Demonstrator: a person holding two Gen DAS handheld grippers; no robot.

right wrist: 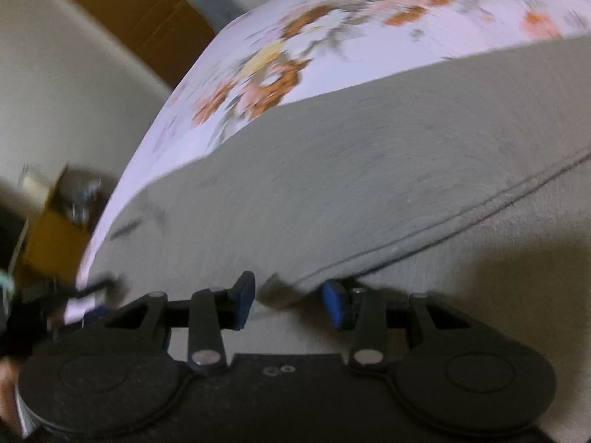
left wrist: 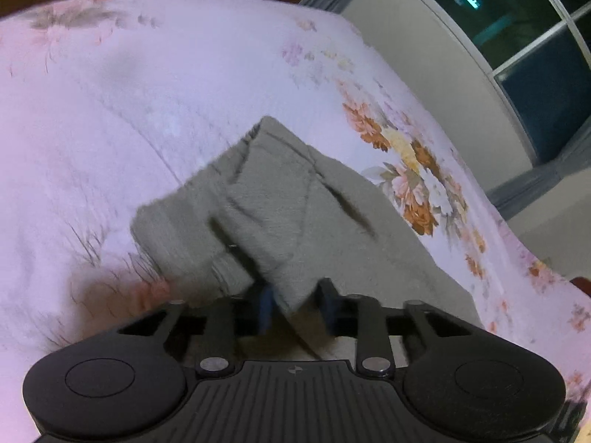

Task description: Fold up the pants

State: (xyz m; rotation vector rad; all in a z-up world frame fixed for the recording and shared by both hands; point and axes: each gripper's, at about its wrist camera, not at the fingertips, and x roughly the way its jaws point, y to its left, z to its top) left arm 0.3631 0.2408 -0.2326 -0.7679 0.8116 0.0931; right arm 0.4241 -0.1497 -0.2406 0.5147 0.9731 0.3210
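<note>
Grey fleece pants (left wrist: 295, 203) lie on a pink floral bedsheet (left wrist: 110, 110). In the left wrist view my left gripper (left wrist: 295, 302) has a fold of the pants between its blue pads, jaws a hand-width apart, the cloth draped over them. In the right wrist view the pants (right wrist: 369, 170) fill the middle, with a seam running to the right. My right gripper (right wrist: 291, 302) sits at the pants' near hem, its blue pads apart on either side of the cloth edge. The view is blurred.
The bed's edge (right wrist: 155, 136) drops off to the left in the right wrist view, with a cardboard box (right wrist: 55, 221) and a wooden door (right wrist: 147, 11) beyond. A wall and dark window (left wrist: 517, 37) stand past the bed's right side.
</note>
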